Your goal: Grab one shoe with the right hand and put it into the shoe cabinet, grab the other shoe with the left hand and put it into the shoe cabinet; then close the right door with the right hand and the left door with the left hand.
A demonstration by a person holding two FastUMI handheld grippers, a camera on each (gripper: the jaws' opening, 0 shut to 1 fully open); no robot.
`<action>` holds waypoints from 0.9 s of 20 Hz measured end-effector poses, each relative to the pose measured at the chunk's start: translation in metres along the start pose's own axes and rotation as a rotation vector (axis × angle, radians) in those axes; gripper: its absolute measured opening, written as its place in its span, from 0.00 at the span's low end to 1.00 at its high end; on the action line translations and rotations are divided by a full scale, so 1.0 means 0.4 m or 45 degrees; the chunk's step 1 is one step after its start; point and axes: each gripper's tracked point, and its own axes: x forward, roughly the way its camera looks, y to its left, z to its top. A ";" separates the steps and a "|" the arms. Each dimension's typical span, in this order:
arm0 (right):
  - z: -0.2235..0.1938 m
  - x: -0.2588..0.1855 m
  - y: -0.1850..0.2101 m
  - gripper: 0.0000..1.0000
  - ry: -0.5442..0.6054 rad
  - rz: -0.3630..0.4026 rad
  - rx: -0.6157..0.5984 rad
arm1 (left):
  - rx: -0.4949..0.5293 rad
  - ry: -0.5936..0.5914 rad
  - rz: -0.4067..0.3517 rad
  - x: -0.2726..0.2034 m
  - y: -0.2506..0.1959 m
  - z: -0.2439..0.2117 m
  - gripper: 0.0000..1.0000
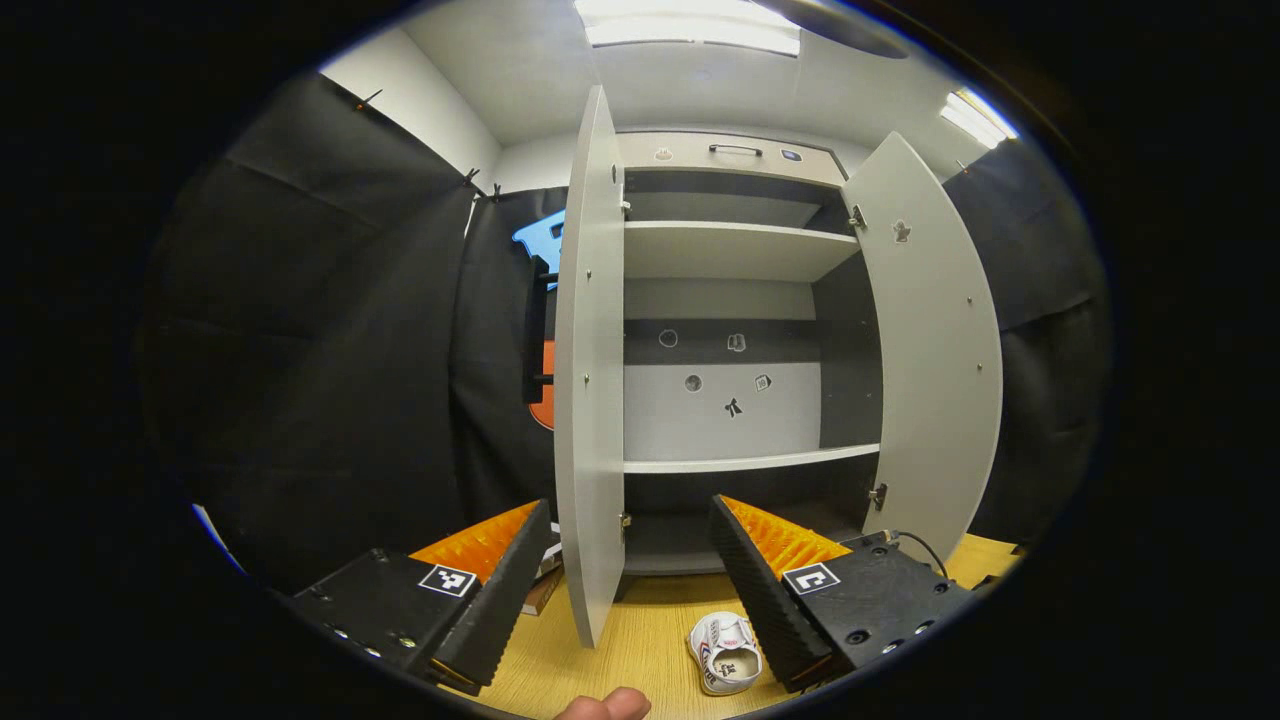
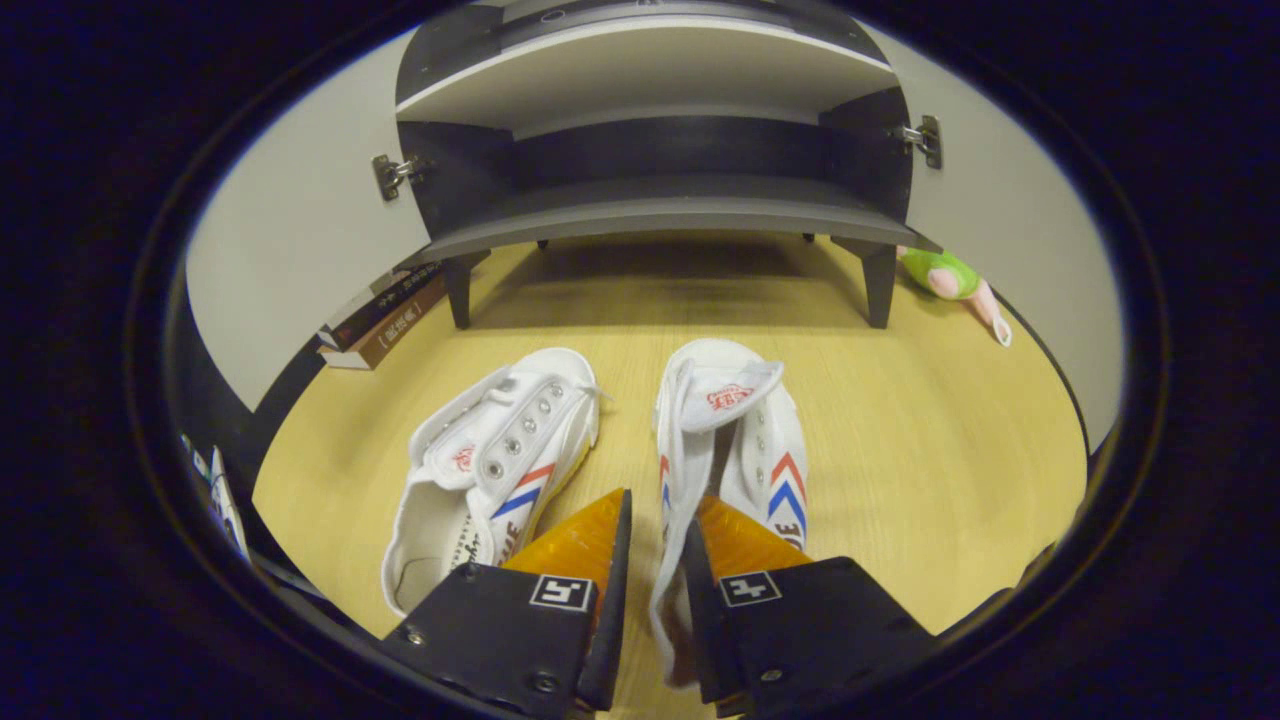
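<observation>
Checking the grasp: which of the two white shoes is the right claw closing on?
The right-hand shoe: the right claw straddles its side wall near the heel. The other shoe lies untouched, tilted to the left.

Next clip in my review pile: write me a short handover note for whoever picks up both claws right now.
Right claw: low over the floor, fingers closed on the side wall of the right-hand white canvas shoe with red and blue chevrons; shoe not yet lifted.
Left claw: open, empty, raised and facing the open grey shoe cabinet.
The matching left-hand white canvas shoe lies on the yellow wooden floor, tipped on its side.
Both cabinet doors stand open, shelves bare.
Done: first grasp only.
Left: both shoes into the cabinet, then right door, then left door.
</observation>
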 end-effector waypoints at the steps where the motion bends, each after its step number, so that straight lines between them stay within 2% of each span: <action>1: 0.004 0.005 -0.005 0.30 -0.006 -0.014 0.002 | -0.002 0.009 0.000 0.001 0.000 -0.005 0.95; 2: 0.012 0.013 -0.016 0.29 -0.021 -0.036 0.001 | -0.005 0.015 0.000 0.001 0.000 -0.010 0.95; 3: 0.012 0.011 -0.025 0.23 -0.041 -0.057 0.018 | -0.009 0.020 0.001 0.001 0.001 -0.015 0.95; 4: 0.015 0.015 -0.022 0.12 -0.044 -0.054 0.020 | -0.014 0.029 -0.003 0.002 0.000 -0.022 0.95; 5: 0.014 0.017 -0.028 0.06 -0.065 -0.061 0.000 | -0.021 0.039 -0.007 0.003 -0.003 -0.029 0.95; 9: 0.057 -0.019 -0.035 0.04 -0.231 -0.104 -0.147 | -0.052 0.060 -0.028 0.008 -0.019 -0.041 0.95; 14: 0.159 -0.179 -0.012 0.04 -0.423 -0.081 -0.255 | -0.071 0.042 -0.042 0.012 -0.041 -0.039 0.95; 18: 0.292 -0.340 0.013 0.04 -0.570 -0.059 -0.356 | -0.093 0.018 -0.070 0.013 -0.073 -0.030 0.95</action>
